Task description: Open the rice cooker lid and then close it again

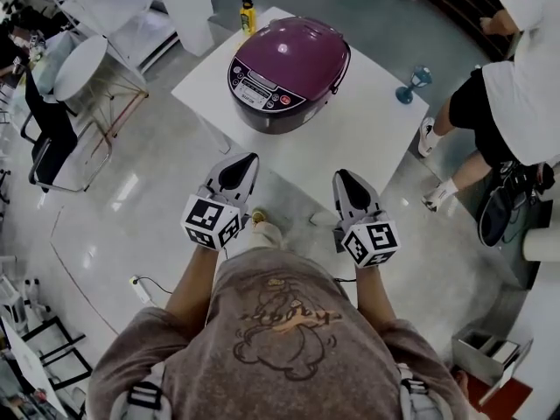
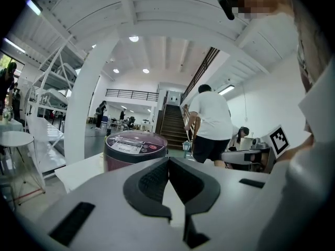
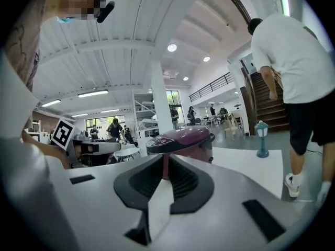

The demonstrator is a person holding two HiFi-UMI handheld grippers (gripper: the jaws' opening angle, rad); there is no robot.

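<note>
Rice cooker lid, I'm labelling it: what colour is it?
Dark purple; the lid shows best in the head view.

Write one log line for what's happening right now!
rice cooker: on table, untouched | lid: down | left gripper: shut, empty | right gripper: shut, empty

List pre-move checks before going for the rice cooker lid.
1. Dark purple round rice cooker upright on white square table: ok.
2. Lid closed: ok.
3. Left gripper jaws together, empty: ok.
4. Right gripper jaws almost together, empty: ok.
5. Grippers within reach of the lid: not ok, both sit short of the table's near edge.
6. Approach clear: ok, yellow bottle and blue goblet-shaped ornament stand apart from the cooker.
7. Lid release spotted: cannot tell.
</note>
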